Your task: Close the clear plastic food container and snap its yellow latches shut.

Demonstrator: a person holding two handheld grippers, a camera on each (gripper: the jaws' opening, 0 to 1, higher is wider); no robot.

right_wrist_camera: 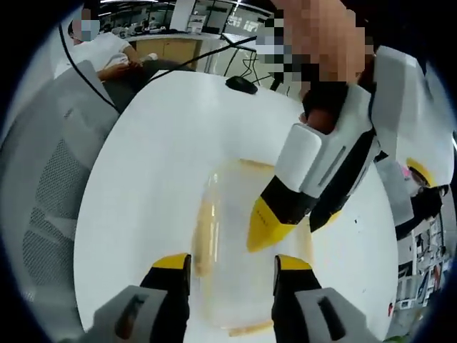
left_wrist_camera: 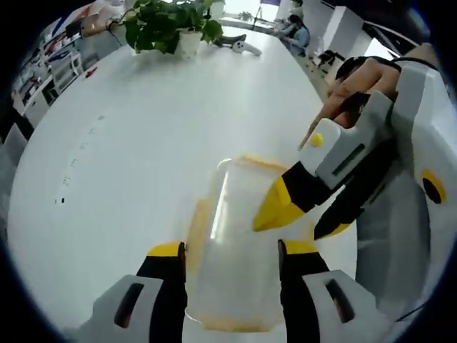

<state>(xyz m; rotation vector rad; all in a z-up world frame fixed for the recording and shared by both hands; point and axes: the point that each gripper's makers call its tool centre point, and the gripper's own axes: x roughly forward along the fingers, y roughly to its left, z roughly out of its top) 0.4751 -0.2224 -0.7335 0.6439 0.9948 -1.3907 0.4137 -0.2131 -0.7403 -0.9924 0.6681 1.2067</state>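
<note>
A clear plastic container [left_wrist_camera: 235, 214] [right_wrist_camera: 228, 221] lies on the white table [left_wrist_camera: 143, 143] with its lid on. Yellow latches show along its left side [left_wrist_camera: 198, 227] [right_wrist_camera: 204, 239] and at its ends [left_wrist_camera: 258, 161] [right_wrist_camera: 250, 329]. My left gripper [left_wrist_camera: 232, 250] is open, its yellow-tipped jaws straddling the container's near end. My right gripper [right_wrist_camera: 232, 263] is open too, over the opposite end. The two grippers face each other. In the left gripper view the right gripper [left_wrist_camera: 298, 223] comes in from the right, one tip over the lid. In the right gripper view the left gripper [right_wrist_camera: 293, 225] does likewise.
A potted green plant [left_wrist_camera: 171, 28] stands at the table's far end. A grey mesh chair [right_wrist_camera: 50, 179] sits by the table edge, and a black mouse [right_wrist_camera: 241, 84] lies farther along the table. People sit at desks in the background.
</note>
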